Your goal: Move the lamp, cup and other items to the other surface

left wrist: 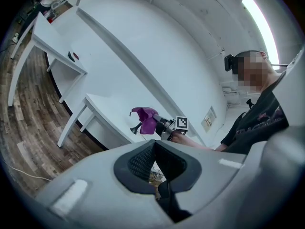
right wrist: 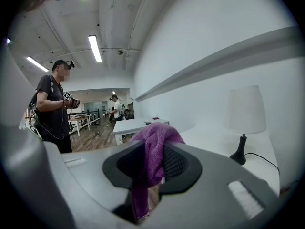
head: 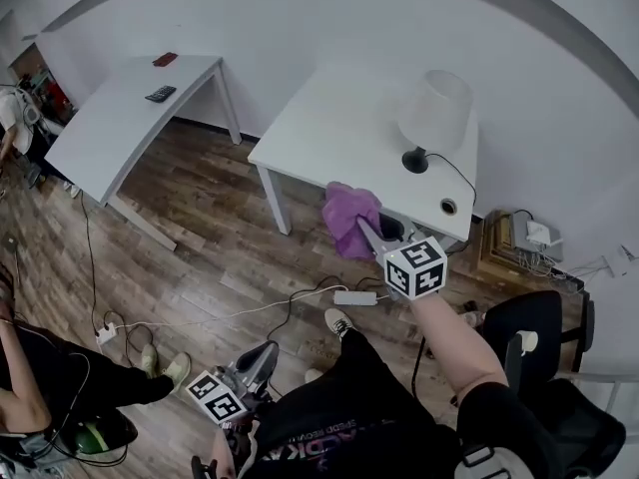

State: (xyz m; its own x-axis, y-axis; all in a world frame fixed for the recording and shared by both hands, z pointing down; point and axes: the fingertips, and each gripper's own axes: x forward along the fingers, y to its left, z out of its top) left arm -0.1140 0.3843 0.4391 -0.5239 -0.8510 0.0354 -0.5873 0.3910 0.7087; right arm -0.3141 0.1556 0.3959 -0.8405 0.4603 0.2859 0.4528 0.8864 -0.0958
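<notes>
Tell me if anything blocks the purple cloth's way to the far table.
Nothing visible does. The right hand-held gripper holds the purple cloth at the lamp table's edge; only open floor lies before the far table.

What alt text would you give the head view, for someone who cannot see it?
Seen from above, the person's right gripper holds a crumpled purple cloth near the front edge of a white rectangular table bearing a white-shaded lamp with a black base. The left gripper hangs low by the person's lap, over wood flooring.
</notes>
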